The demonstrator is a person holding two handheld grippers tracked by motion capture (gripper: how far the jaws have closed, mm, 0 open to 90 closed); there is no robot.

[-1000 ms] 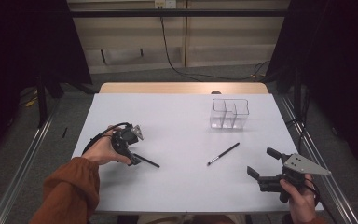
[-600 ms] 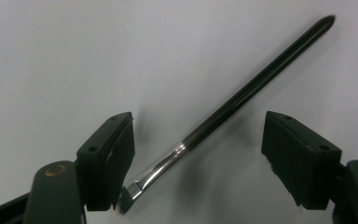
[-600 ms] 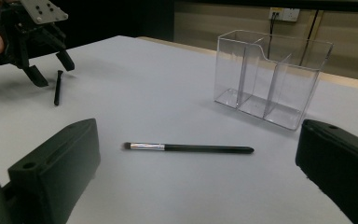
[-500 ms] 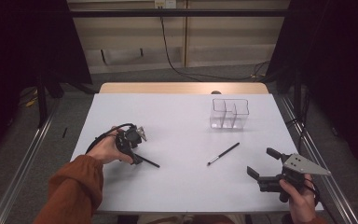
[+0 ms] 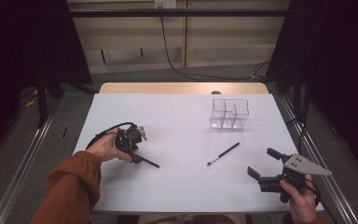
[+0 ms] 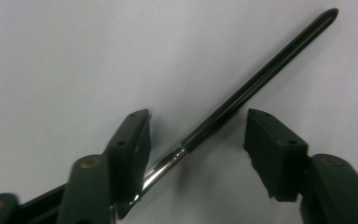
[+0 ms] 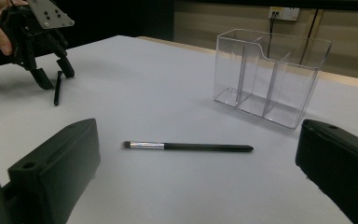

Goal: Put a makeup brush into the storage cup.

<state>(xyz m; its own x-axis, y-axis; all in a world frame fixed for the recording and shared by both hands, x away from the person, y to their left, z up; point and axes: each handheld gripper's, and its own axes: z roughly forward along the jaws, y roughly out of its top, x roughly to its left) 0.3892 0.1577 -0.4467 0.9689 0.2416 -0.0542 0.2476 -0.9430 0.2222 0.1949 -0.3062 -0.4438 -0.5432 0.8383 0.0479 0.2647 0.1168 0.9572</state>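
A black make-up brush (image 5: 148, 163) lies on the white table (image 5: 177, 112) at the left. My left gripper (image 5: 137, 158) points down over it. In the left gripper view the brush (image 6: 261, 70) runs slantwise between the jaws of this gripper (image 6: 196, 126); they have just been closing, one pad is at the silver ferrule, and the other pad stands apart from the handle. A second brush (image 5: 223, 154) lies loose right of centre. My right gripper (image 5: 263, 162) rests open near the front right edge, facing that brush (image 7: 186, 147), with nothing between its jaws (image 7: 198, 163).
A clear three-part organiser (image 5: 229, 113) stands at the back right, and in the right gripper view (image 7: 270, 77) it is beyond the loose brush. The left gripper's cable loops behind the hand. Dark floor and rails surround the table.
The left gripper's jaws have drawn in around the black brush. The right hand and the loose brush have not moved.
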